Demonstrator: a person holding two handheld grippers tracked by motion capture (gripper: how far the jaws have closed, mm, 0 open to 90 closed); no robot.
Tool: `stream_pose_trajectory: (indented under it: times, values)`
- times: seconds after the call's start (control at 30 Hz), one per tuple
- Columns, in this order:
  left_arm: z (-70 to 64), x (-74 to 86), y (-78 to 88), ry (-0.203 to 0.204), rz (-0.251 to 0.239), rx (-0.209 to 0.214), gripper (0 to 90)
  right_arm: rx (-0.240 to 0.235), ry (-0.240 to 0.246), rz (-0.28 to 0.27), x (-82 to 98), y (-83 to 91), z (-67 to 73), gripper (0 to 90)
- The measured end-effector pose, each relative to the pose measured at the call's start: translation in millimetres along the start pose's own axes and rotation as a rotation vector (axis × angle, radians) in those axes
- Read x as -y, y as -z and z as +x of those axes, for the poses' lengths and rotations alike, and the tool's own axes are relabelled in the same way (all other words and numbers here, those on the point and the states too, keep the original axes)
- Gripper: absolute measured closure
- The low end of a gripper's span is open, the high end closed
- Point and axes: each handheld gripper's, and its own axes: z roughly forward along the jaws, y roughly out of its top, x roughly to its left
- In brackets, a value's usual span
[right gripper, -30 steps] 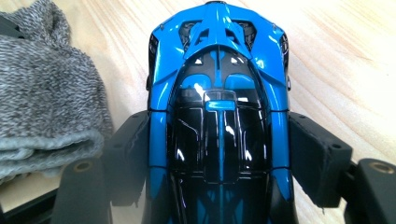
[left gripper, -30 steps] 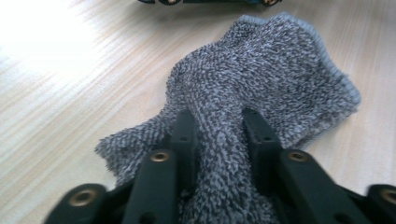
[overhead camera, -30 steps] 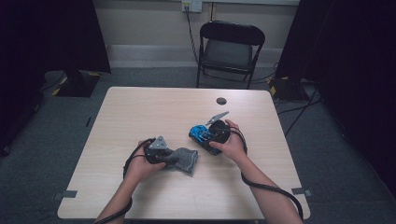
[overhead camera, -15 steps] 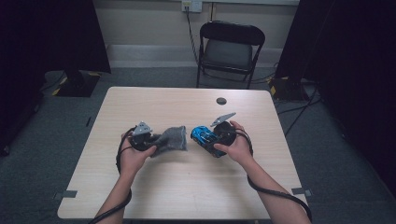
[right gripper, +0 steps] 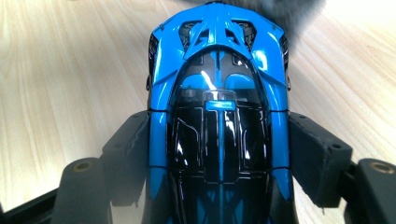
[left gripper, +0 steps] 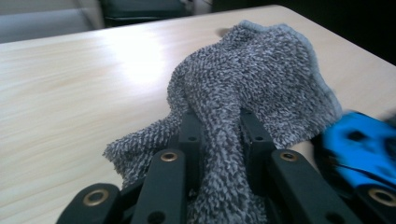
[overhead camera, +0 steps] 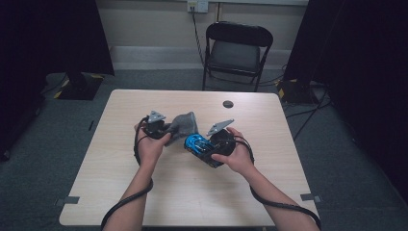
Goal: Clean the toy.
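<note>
I hold the blue toy car (right gripper: 217, 112) lengthwise in the right gripper (overhead camera: 211, 147), its 2 jaws clamped on the car's flanks, just above the table (overhead camera: 192, 202). The glossy body gives the pads little purchase, so I judge a hard wipe could push the car out of the grip. The left gripper (overhead camera: 155, 129) pinches 1 fold of the grey cloth (left gripper: 261, 79); the loose remainder hangs just beside the car's end. A thin pinch may slip, or the slack may snag on the car.
</note>
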Motion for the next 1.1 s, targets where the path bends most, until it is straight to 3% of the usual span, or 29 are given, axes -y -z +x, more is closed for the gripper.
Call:
stream_pose_trajectory:
  times: [0.1,0.13,0.23,0.5,0.7,1.1]
  values:
    - [-12.2,-0.2,-5.1,-0.024,0.033,0.065,74.8,0.010,-0.020,-0.004,-1.2,-0.5,-3.7,28.4]
    - [-13.4,-0.4,-4.8,-0.042,0.049,0.068,74.8,0.017,-0.023,-0.004,-1.0,0.1,-5.9,28.4]
    - [-15.8,-0.7,-2.5,-0.051,0.035,0.100,75.0,0.022,-0.031,0.001,0.2,3.5,-9.8,28.4]
    - [-16.3,1.9,4.8,-0.078,0.015,0.136,75.0,0.046,-0.040,0.020,3.8,8.0,-17.6,28.4]
    - [-19.3,4.6,7.3,-0.102,0.011,0.171,75.0,0.077,-0.076,0.028,9.7,9.3,-28.7,28.4]
    - [-27.3,12.9,9.3,-0.090,0.011,0.247,74.9,0.121,-0.128,0.035,15.4,13.9,-45.9,28.4]
